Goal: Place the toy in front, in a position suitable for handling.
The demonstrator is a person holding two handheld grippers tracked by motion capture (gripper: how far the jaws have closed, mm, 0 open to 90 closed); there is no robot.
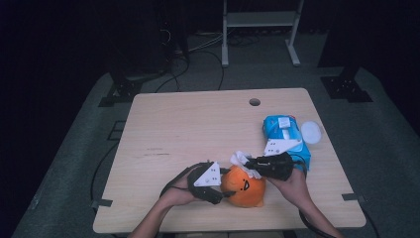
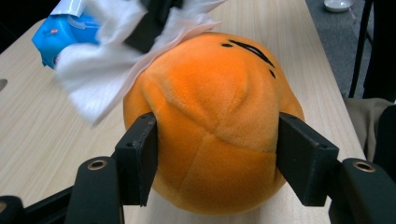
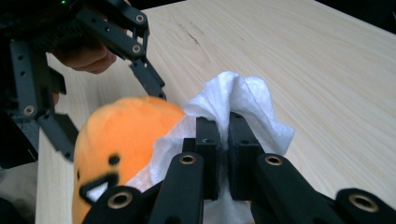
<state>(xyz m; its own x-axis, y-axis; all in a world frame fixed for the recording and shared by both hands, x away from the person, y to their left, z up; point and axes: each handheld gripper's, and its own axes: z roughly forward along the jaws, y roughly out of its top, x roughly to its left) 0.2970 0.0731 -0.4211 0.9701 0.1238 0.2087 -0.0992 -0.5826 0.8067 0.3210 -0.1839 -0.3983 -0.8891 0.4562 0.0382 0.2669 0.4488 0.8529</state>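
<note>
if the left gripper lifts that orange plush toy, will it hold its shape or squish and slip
The orange plush toy probably squishes: its fabric already dents where the left gripper clamps it. Its fuzzy surface likely resists slipping, and it looks light. Being rounded, it may roll if released.

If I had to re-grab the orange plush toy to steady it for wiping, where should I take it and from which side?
Grip the orange plush toy across its rounded back, coming in level from the side away from the stitched face, as the left tool does now. The soft body dents under the pads, and this leaves the top free for the white wipe in the right tool.
</note>
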